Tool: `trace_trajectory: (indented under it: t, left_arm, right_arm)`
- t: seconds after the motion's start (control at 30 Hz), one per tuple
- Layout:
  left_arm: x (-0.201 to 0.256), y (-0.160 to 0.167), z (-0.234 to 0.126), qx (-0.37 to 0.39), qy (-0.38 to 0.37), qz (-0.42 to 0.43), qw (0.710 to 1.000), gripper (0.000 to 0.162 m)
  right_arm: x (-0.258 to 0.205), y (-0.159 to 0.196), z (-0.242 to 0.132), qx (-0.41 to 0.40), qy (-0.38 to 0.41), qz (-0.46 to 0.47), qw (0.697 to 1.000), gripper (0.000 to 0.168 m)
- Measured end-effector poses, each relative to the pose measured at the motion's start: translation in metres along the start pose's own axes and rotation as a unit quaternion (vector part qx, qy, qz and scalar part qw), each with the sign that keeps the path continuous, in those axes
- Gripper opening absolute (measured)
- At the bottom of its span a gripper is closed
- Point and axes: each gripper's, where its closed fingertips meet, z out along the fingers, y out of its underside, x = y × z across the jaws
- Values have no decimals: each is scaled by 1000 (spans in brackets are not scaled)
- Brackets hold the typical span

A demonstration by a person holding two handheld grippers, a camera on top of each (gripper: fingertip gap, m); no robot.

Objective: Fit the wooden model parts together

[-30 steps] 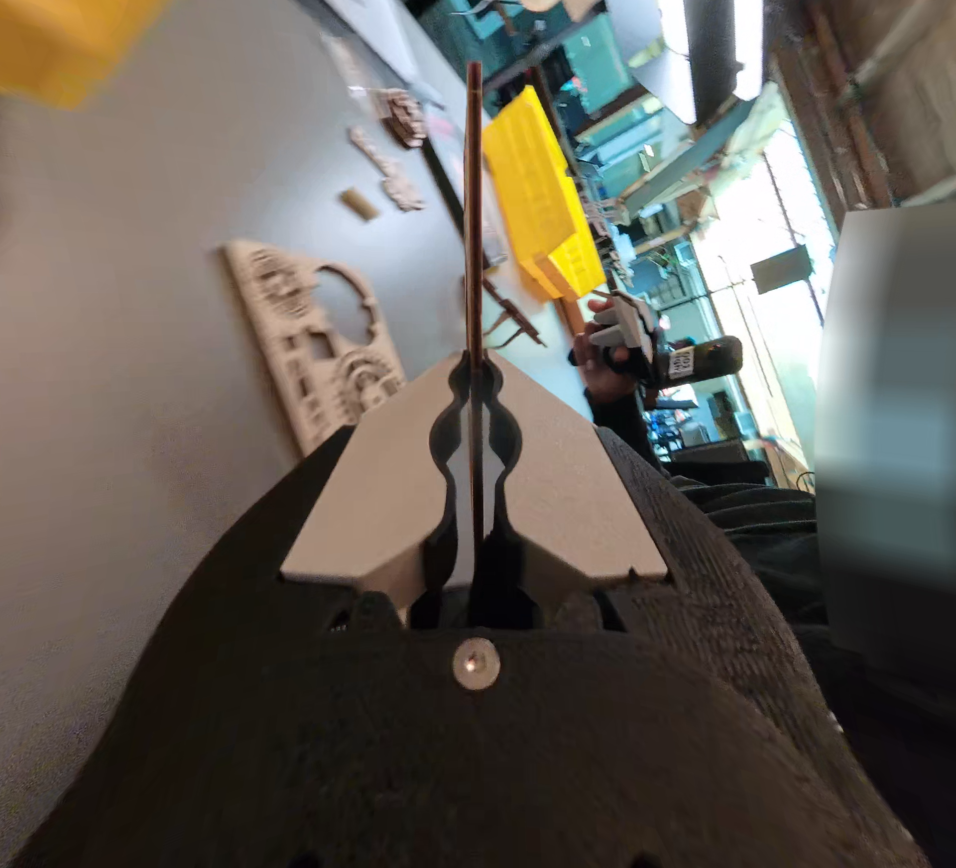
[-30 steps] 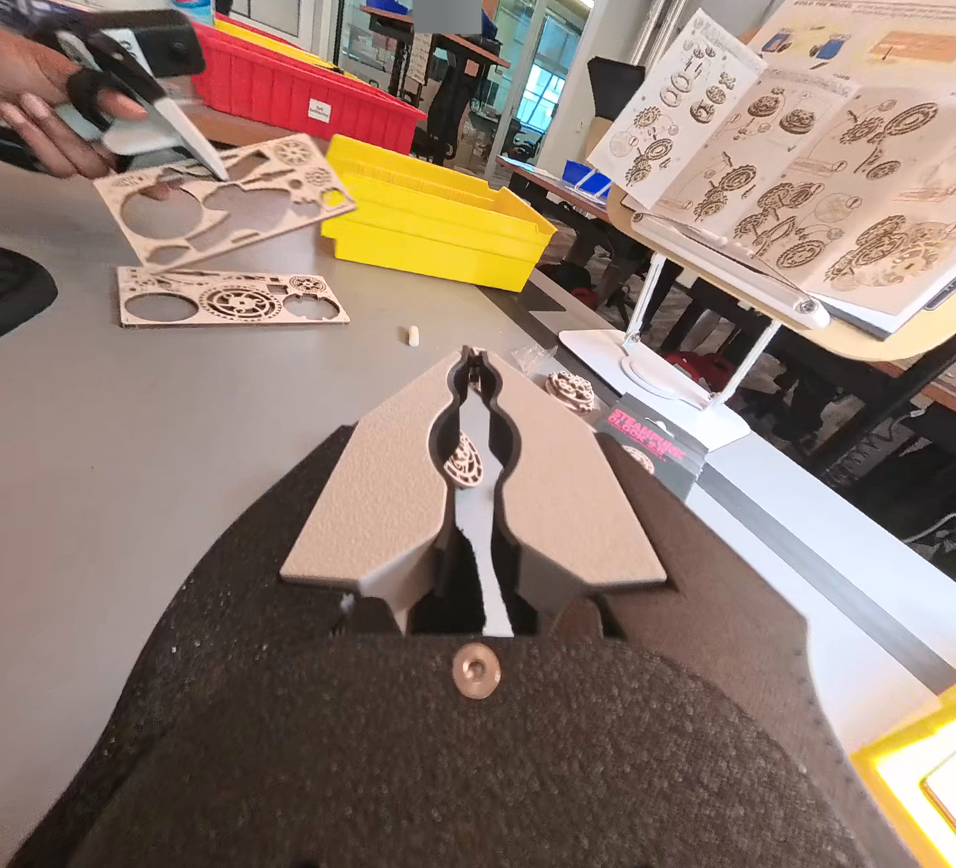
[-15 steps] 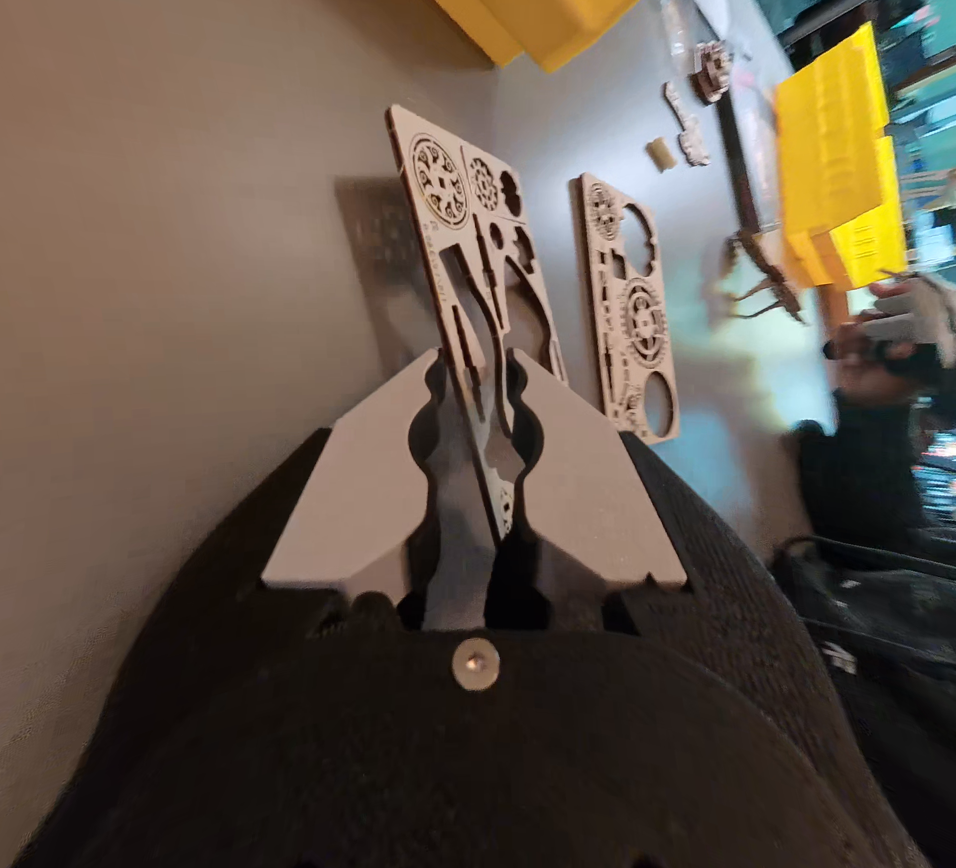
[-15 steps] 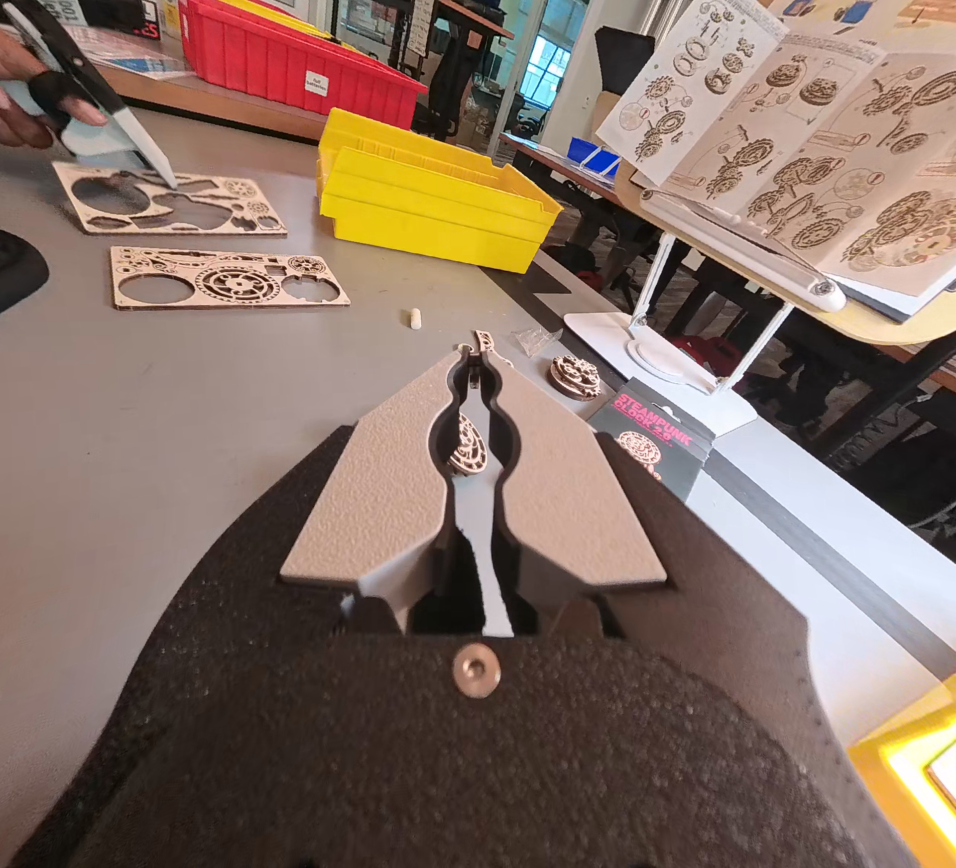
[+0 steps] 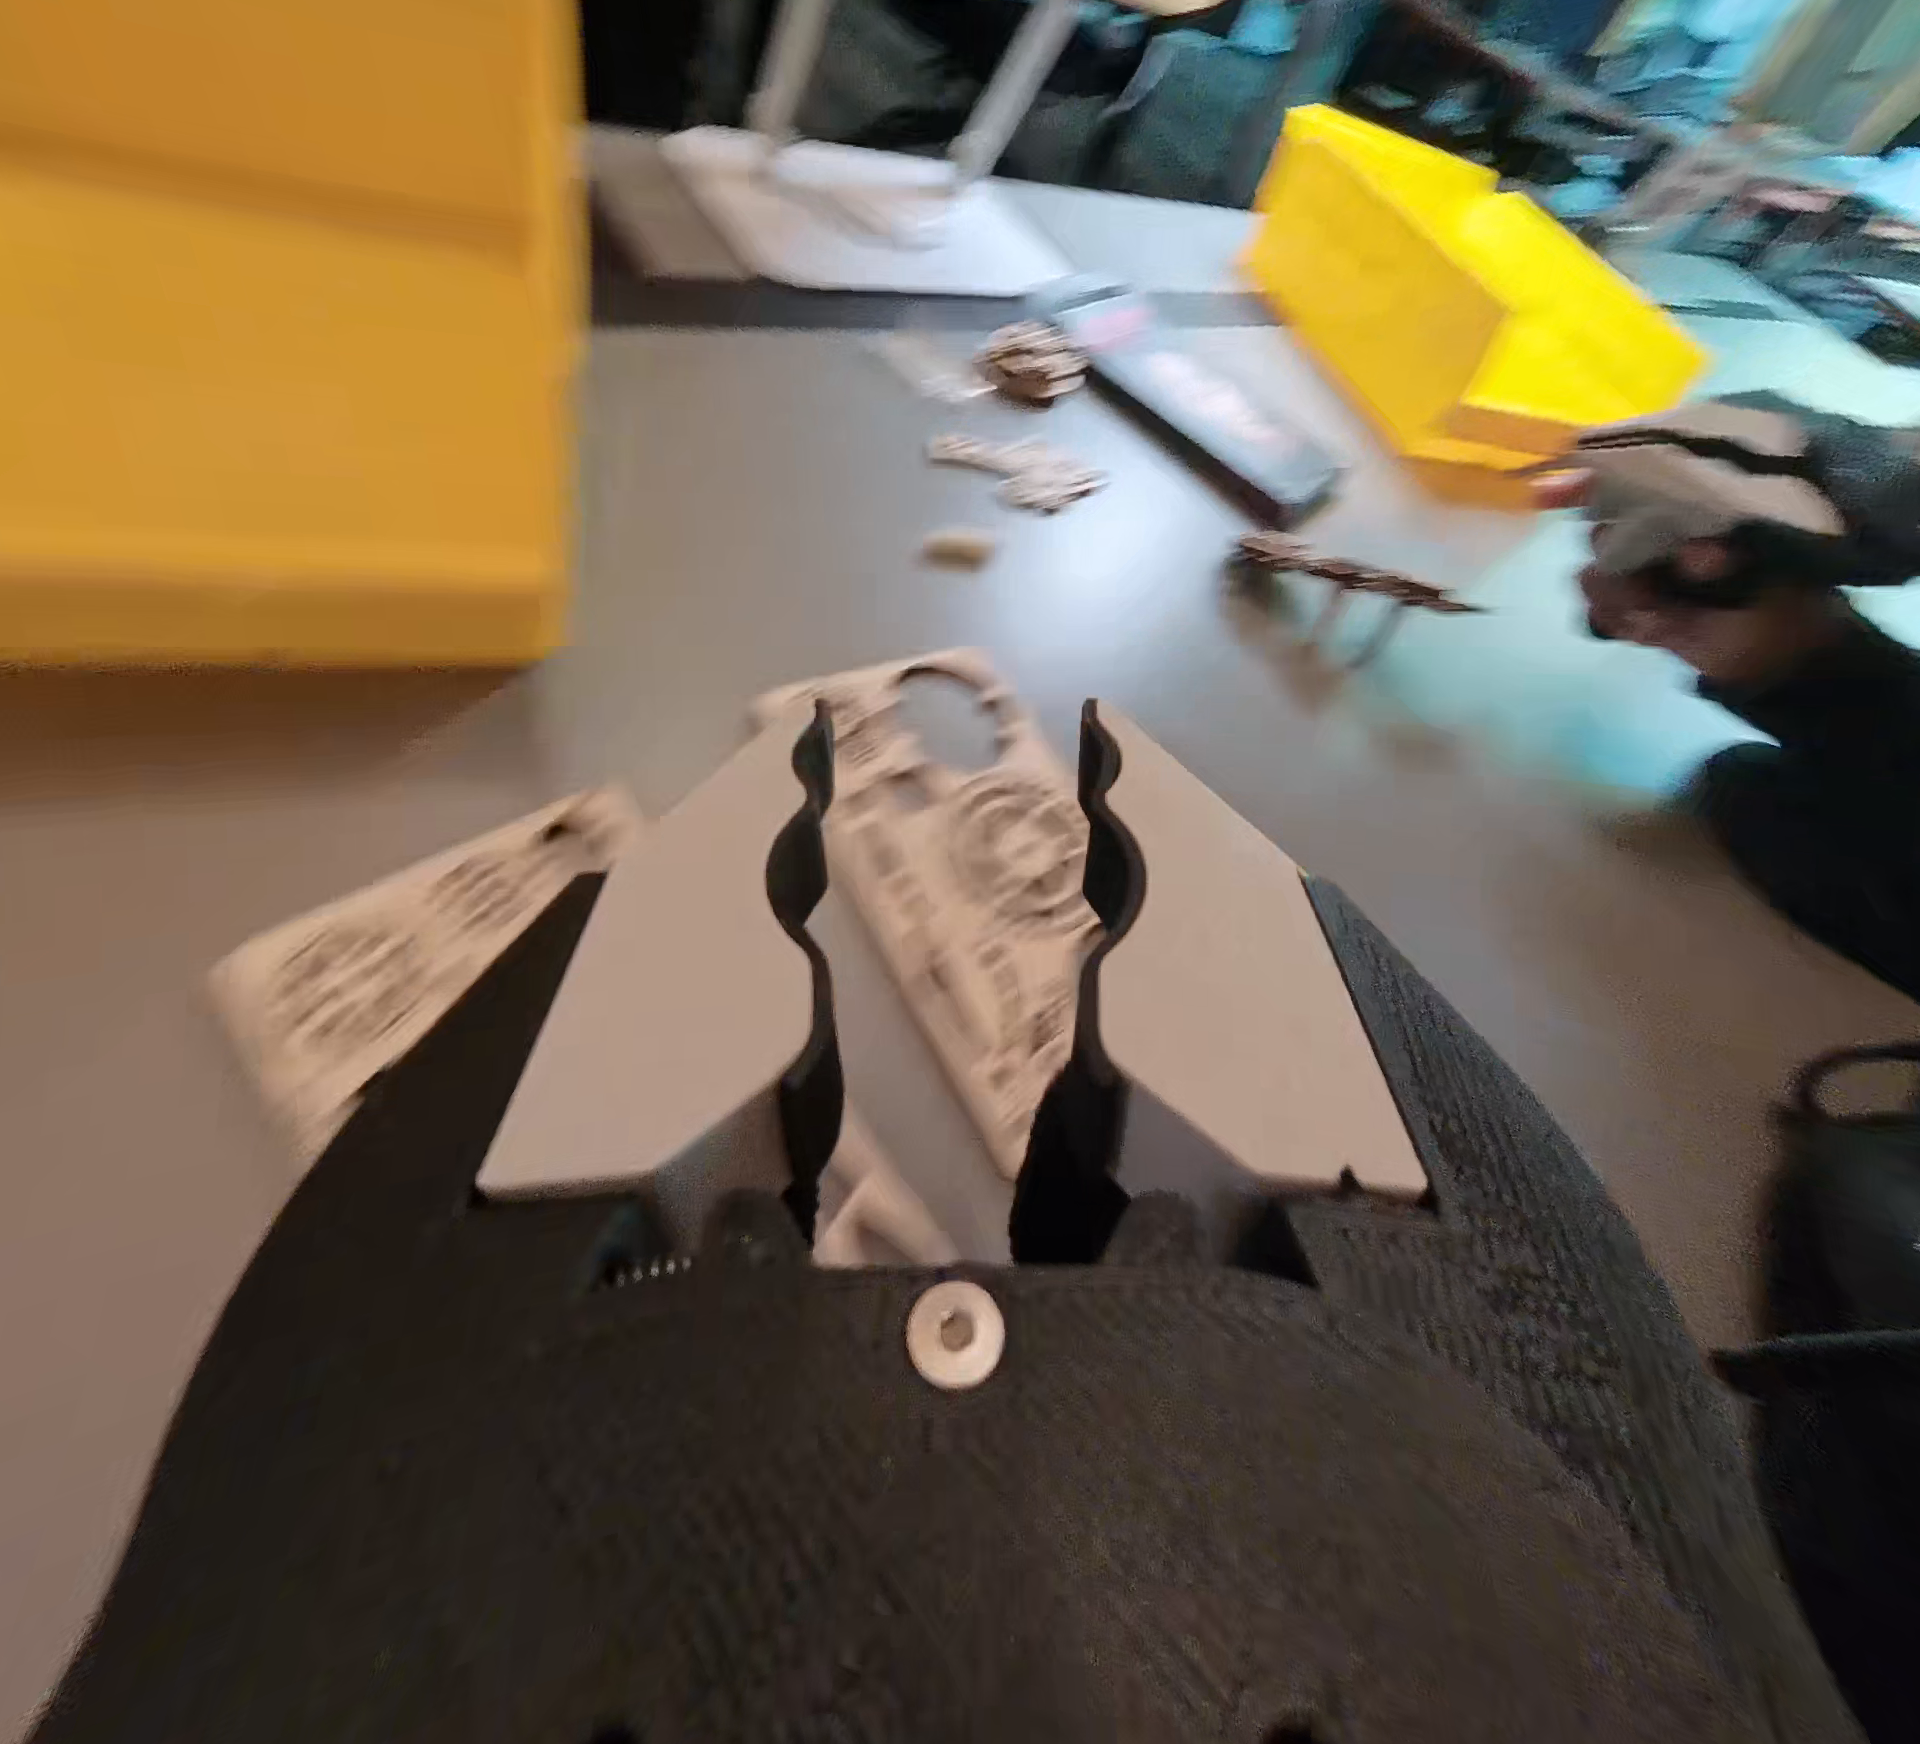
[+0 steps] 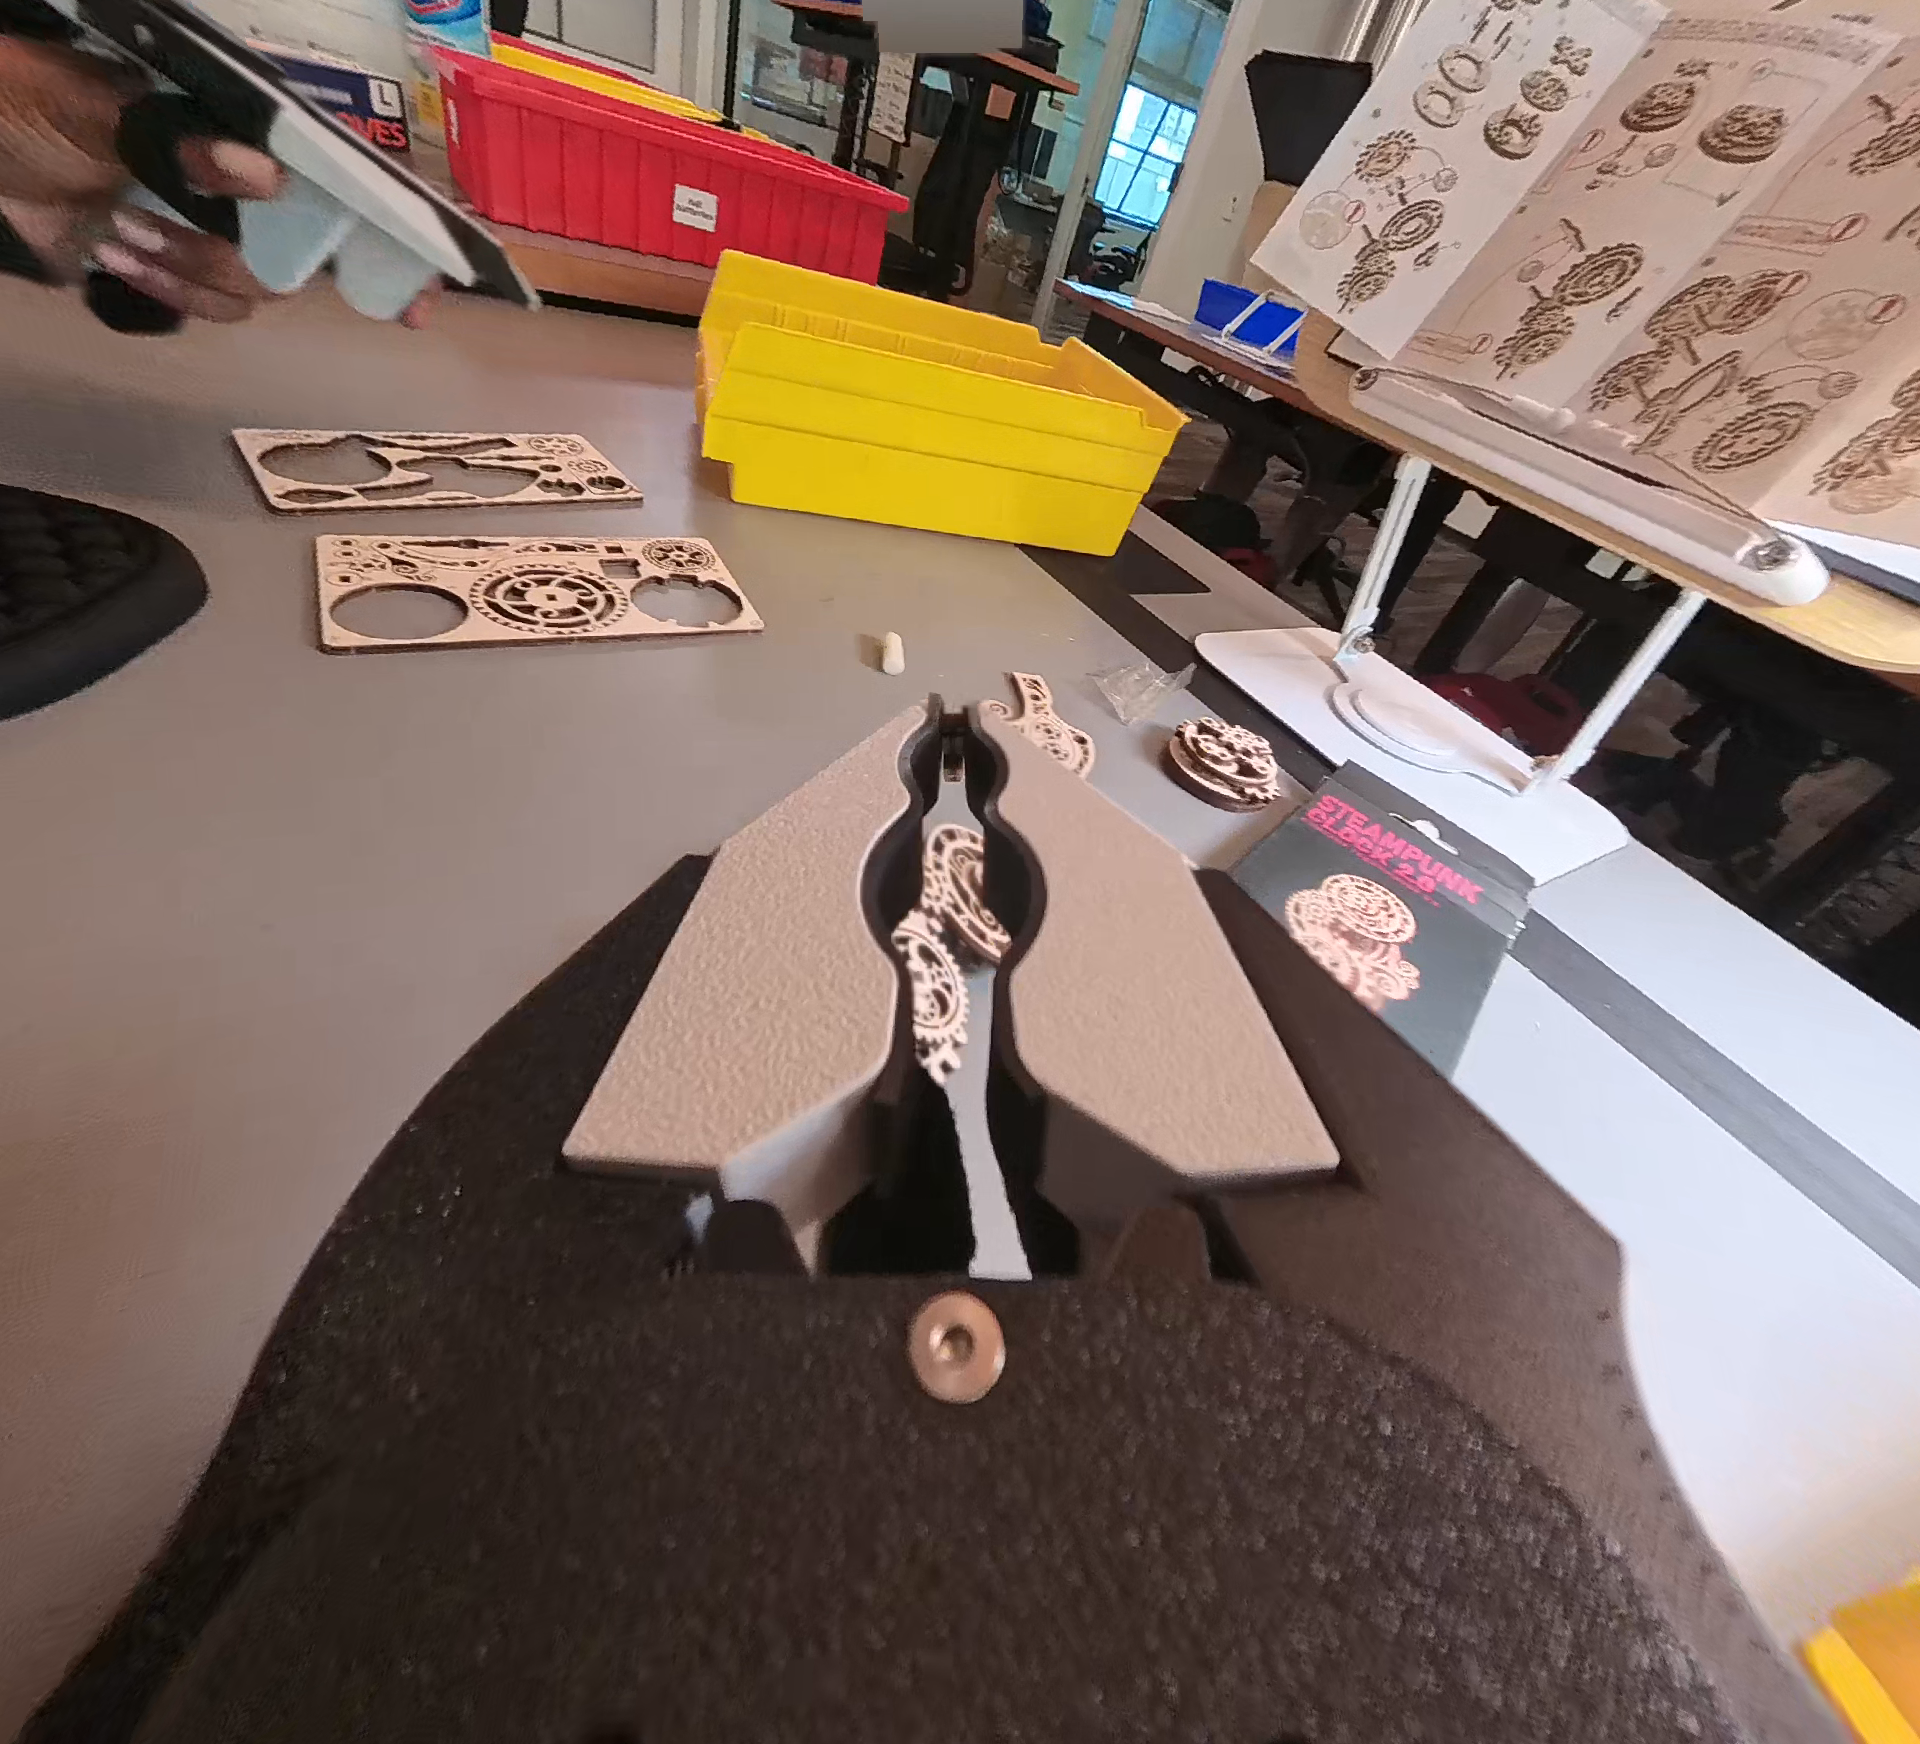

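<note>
My left gripper is open and empty, hovering low over a pale wooden parts sheet that lies flat on the grey table. A second wooden sheet lies just to its left. The right wrist view shows both sheets side by side and the left gripper raised above them at the top left. My right gripper is shut on a flat ornate wooden gear piece and holds it upright above the table. The left wrist view is blurred.
Stacked yellow bins stand behind the sheets, with a red bin farther back. A small peg, a loose ornate piece, a wooden gear assembly and a black package lie near my right gripper. An instruction booklet rests on a white stand. One gripper's finger ends stand about 30 cm off the other's. The left gripper is farther from the wooden gear assembly, some 35 cm, than the right, some 25 cm. The left camera catches it too, in the left wrist view.
My left gripper laid its wooden sheet flat on the table beside the other sheet, opened and drew away from it. My right gripper kept hold of its gear piece.
</note>
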Motion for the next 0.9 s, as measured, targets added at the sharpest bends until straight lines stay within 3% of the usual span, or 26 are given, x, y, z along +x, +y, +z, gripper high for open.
trace_trajectory:
  t: [0.13, 0.27, 0.37, 0.47, 0.6, 0.73, 0.9]
  left_arm:
    - [101, -7, 68, -1, 153, 70, 986, 40]
    - [177, 5, 122, -35, 246, 121, 961, 38]
    - [201, 10, 148, -45, 288, 72, 954, 34]
    - [212, 11, 145, -27, 373, -30, 927, 32]
    - [225, 19, 129, 2, 427, -2, 904, 17]
    - [230, 17, 128, 19, 419, 41, 907, 4]
    - [235, 24, 120, 13, 428, 55, 902, 2]
  right_arm:
    - [-13, -3, 4, 11, -25, 22, 999, 1]
    - [-30, -14, 6, 42, -63, 67, 995, 2]
    - [-39, -27, 3, 73, -87, 86, 990, 2]
    - [-48, -37, -1, 98, -125, 121, 980, 1]
    - [-58, -42, -3, 112, -173, 172, 963, 1]
    - [-67, -42, -3, 112, -211, 201, 950, 1]
    - [-76, -40, -8, 105, -244, 208, 941, 1]
